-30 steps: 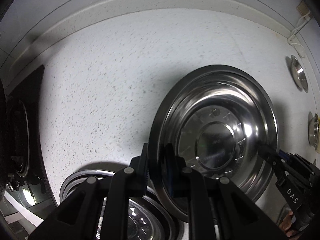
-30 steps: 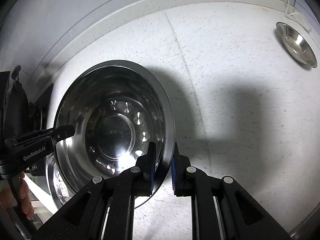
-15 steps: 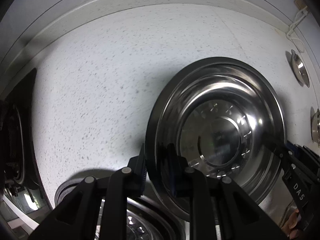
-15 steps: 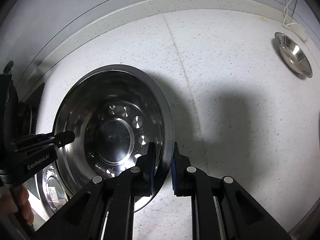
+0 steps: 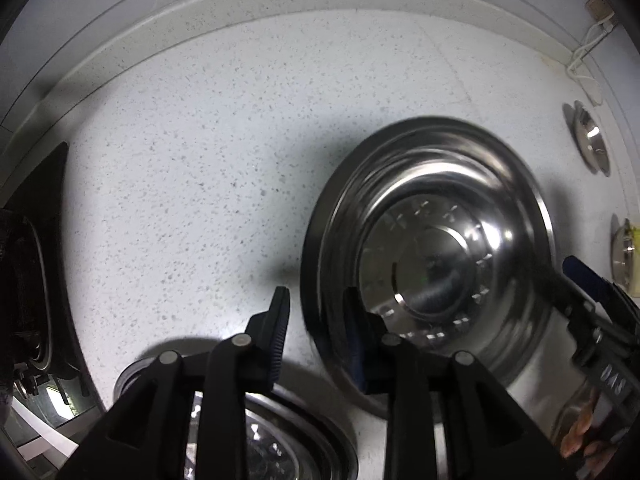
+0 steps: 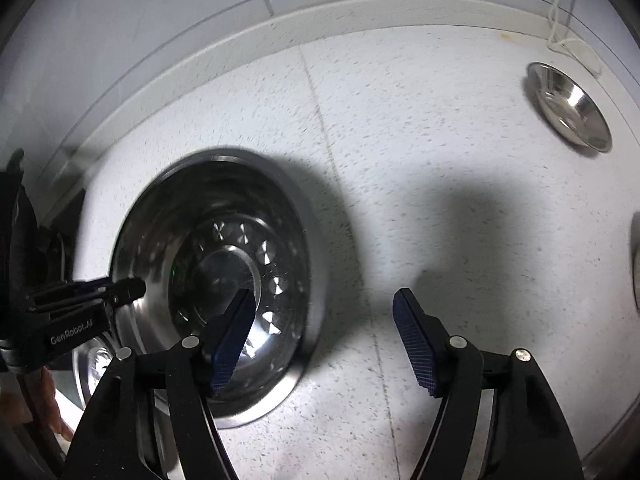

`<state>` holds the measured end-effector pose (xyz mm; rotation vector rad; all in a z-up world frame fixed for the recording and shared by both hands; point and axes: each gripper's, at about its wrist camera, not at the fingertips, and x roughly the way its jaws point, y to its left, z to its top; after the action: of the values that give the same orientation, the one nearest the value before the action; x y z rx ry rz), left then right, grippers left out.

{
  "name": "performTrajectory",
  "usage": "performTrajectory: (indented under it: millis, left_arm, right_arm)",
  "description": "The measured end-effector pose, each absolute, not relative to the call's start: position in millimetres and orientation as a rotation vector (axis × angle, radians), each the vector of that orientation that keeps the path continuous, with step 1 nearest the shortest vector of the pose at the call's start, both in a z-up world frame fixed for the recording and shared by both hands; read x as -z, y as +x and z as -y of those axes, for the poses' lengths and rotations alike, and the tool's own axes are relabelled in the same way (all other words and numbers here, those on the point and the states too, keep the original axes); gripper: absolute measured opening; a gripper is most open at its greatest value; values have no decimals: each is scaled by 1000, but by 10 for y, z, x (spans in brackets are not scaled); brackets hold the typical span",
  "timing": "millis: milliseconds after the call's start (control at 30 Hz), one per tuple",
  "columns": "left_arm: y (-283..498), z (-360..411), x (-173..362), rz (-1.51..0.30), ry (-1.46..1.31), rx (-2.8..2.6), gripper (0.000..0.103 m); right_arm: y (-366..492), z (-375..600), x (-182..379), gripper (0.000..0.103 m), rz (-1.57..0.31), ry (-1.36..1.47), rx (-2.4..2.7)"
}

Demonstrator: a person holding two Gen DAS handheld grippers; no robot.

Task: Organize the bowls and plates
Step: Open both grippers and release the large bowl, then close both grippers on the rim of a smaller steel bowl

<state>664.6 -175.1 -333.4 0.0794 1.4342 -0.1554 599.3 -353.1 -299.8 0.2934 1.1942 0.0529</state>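
Observation:
A large steel bowl (image 5: 432, 264) rests on the white speckled counter (image 5: 200, 160); it also shows in the right wrist view (image 6: 216, 280). My left gripper (image 5: 316, 320) is open, its fingers standing either side of the bowl's left rim. My right gripper (image 6: 324, 340) is wide open, its left finger inside the bowl and its right finger over the counter beyond the rim. A second steel bowl (image 5: 256, 432) lies under my left gripper.
Two small steel dishes (image 5: 588, 140) (image 5: 622, 256) lie at the far right; one shows in the right wrist view (image 6: 568, 106). A white cord (image 5: 584, 68) runs along the back wall. A black stove (image 5: 28, 280) borders the counter's left edge.
Both grippers have opened and let go of the large bowl's rim. The bowl has come down from its tilted, held pose to rest on the counter.

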Motion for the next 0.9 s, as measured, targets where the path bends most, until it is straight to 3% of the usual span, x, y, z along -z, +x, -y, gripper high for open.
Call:
performTrajectory:
  millis: [200,333,633,900]
  left_arm:
    - [6634,2085,2615,-1304,96,247,28]
    - [6591,3071,2414,-1298,170,460,39]
    - [6249,5516,2863,-1379,365,739,40]
    - [6158,6652,3289,-1464,364,745,40]
  right_arm:
    - [5604,4314,2604,66,-1077,374,56]
    - [5183,5181,2451,70,-1009,431,252]
    - [4387,6910,2803,72,-1000,611,585]
    - [4435,7363,3159,72,-1004,721,567]
